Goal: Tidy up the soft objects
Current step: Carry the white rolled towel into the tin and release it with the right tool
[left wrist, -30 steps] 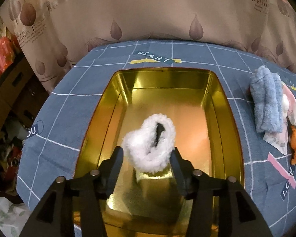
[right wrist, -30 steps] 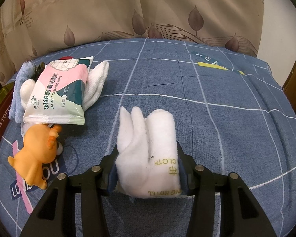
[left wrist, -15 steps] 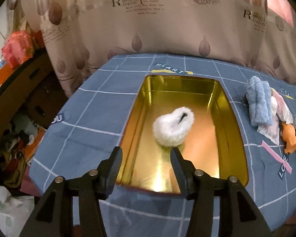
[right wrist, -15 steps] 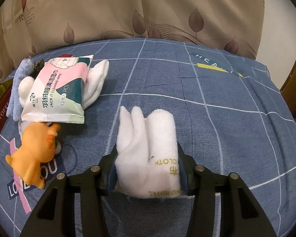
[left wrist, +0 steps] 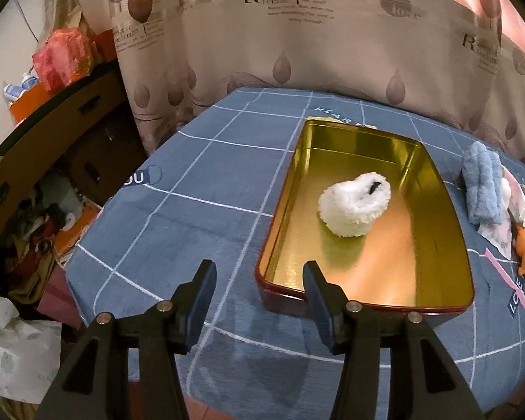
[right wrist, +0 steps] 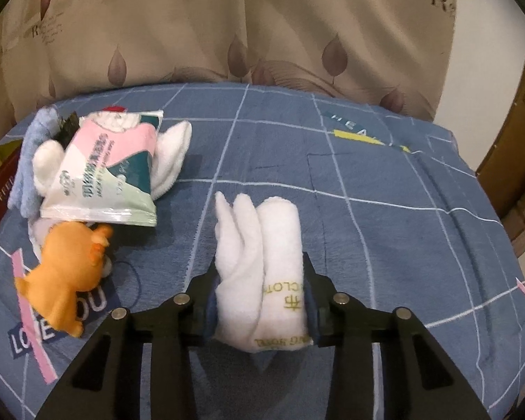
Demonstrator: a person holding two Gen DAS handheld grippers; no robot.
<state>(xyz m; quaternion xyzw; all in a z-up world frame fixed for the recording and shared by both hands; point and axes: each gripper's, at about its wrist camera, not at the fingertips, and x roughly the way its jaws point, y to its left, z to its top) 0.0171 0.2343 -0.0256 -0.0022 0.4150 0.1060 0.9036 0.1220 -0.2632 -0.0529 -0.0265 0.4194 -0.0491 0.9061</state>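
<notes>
In the left wrist view, the left gripper sits at lower centre with its fingers spread wide and nothing between them, above the blue grid tablecloth. Right of centre stands the gold tin, with a fluffy white slipper lying inside it. A folded blue towel lies at the right edge. In the right wrist view, the right gripper at lower centre clamps a rolled white towel. At left lie a wipes packet and, below it, an orange toy.
</notes>
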